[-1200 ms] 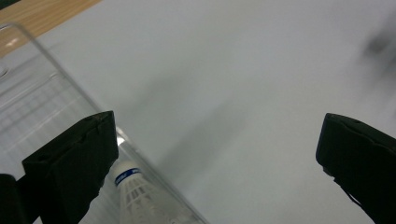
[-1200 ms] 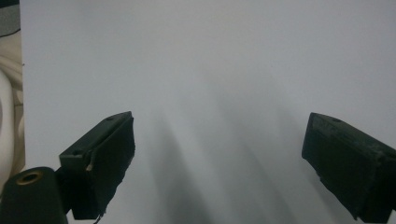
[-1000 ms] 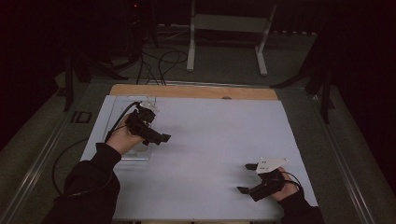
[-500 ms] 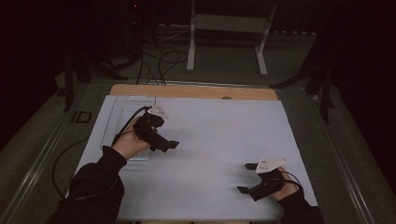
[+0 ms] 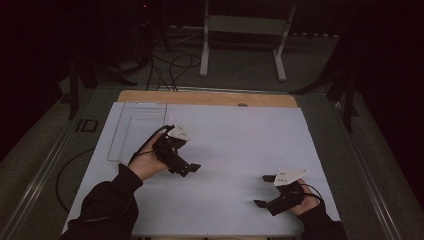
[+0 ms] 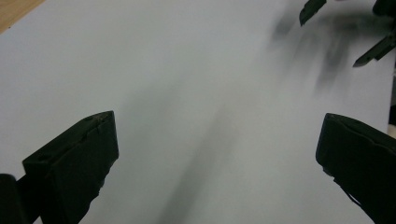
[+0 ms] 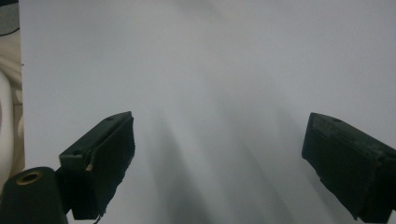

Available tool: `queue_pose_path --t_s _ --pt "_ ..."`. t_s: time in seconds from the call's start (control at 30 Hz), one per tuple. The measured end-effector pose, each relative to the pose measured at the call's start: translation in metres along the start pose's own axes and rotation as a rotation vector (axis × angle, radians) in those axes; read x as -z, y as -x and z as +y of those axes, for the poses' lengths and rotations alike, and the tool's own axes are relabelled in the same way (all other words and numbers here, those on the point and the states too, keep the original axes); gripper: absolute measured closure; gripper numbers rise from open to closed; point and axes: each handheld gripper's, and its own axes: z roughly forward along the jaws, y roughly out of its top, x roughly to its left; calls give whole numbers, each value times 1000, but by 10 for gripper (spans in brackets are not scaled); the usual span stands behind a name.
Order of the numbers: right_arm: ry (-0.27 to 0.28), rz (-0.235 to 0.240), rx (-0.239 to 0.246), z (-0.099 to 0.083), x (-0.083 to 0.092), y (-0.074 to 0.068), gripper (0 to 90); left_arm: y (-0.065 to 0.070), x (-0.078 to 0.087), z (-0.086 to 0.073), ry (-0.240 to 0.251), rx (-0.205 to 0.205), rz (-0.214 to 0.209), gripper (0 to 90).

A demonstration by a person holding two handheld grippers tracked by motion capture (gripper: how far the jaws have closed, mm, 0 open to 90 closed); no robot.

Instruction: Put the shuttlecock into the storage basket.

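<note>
Left gripper (image 5: 189,168) moved off clear tray (image 5: 136,131) toward sheet centre, jaws apart, empty; right gripper (image 5: 265,190) unmoved, agape.

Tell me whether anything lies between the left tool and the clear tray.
Nothing visible does. The left tool hovers just right of the clear tray, with bare white sheet between them. Its open jaws face away from the tray, so it would need turning.
</note>
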Motion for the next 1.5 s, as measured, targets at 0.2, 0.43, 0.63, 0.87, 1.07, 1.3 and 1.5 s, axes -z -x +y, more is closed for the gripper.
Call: queue_pose_path --t_s 0.2,0.43,0.63,0.87,1.07,1.3,1.5 --pt "-6 2 2 0 -1 -1 96 8 -9 -6 -4 -20 -30 1" --pt "-5 4 4 0 0 -1 96 16 -13 -12 25 -52 -55 2" --pt "-7 6 13 0 -1 -1 96 23 -18 -21 22 -58 -70 2" --pt "-11 11 8 0 -1 -2 96 28 -22 -33 15 -64 -55 2" --pt "-9 8 13 0 0 -2 96 33 -23 -46 19 -66 -60 8" --pt "-13 8 7 -1 -1 -1 96 38 -22 -57 -7 -71 -38 8" --pt "-6 6 10 -2 0 -1 96 41 -18 -68 -14 -74 -10 4"
